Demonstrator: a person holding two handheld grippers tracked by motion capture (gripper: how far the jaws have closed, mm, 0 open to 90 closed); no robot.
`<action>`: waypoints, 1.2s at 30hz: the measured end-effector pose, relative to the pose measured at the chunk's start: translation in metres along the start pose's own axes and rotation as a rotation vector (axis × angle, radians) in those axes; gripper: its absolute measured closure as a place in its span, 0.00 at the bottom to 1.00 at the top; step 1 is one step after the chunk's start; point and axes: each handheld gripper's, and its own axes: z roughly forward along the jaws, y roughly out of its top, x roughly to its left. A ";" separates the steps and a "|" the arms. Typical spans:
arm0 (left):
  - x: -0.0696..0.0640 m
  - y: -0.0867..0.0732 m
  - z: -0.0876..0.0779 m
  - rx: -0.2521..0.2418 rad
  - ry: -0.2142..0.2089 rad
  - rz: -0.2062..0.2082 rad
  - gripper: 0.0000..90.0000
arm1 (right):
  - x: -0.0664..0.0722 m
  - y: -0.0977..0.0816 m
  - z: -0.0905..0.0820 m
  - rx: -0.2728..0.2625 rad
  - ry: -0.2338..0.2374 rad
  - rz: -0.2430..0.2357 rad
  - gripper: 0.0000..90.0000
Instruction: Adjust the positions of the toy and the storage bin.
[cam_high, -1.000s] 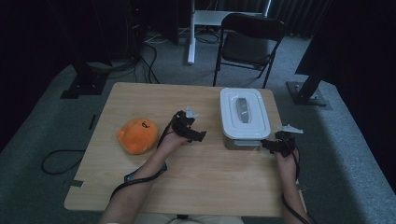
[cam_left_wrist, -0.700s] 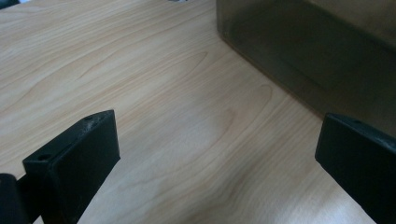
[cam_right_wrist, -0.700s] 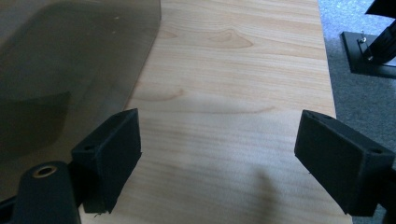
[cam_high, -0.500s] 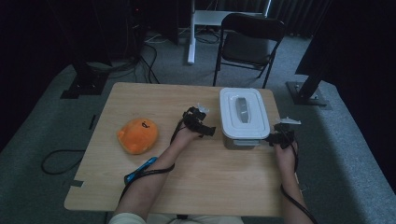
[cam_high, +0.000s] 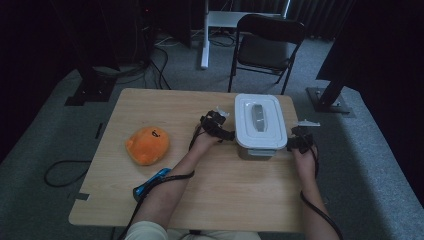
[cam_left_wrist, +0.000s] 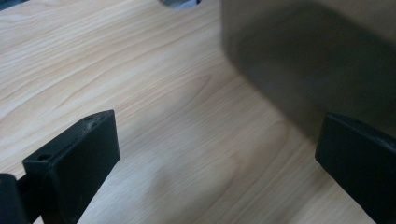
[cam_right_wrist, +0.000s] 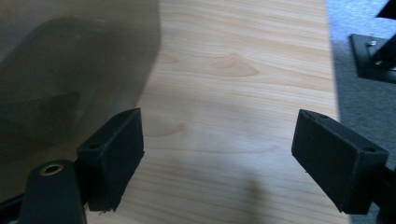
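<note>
A white lidded plastic box (cam_high: 258, 125) stands on the wooden table (cam_high: 200, 200), right of centre. My left gripper (cam_high: 220, 131) is close against the box's left side, jaws wide apart with nothing between them. In the left gripper view the box wall (cam_left_wrist: 317, 56) looms just ahead of the right jaw, above bare wood (cam_left_wrist: 163, 116). My right gripper (cam_high: 298, 142) sits at the box's right front corner, also open. The right gripper view has the translucent box wall (cam_right_wrist: 70, 70) beside the left jaw and wood (cam_right_wrist: 233, 93) ahead.
An orange plush toy (cam_high: 148, 144) lies on the table's left half. A blue object (cam_high: 150, 184) rests near the left forearm. Behind the table stand a black folding chair (cam_high: 265, 45) and stand bases on grey carpet. The table's right edge (cam_right_wrist: 329, 70) is close to my right gripper.
My left gripper has travelled right from mid-table to the box's left side. My right gripper has edged in toward the box's right side.
</note>
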 end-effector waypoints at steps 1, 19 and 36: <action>-0.001 0.000 -0.001 -0.003 0.022 0.018 0.01 | 0.002 0.000 0.000 0.003 0.014 -0.004 0.20; 0.008 -0.014 -0.025 0.021 0.046 0.059 0.03 | 0.026 -0.001 -0.002 -0.067 0.143 -0.069 0.25; 0.001 -0.040 -0.057 0.014 0.017 0.110 0.03 | 0.049 -0.025 -0.020 -0.061 0.221 -0.158 0.26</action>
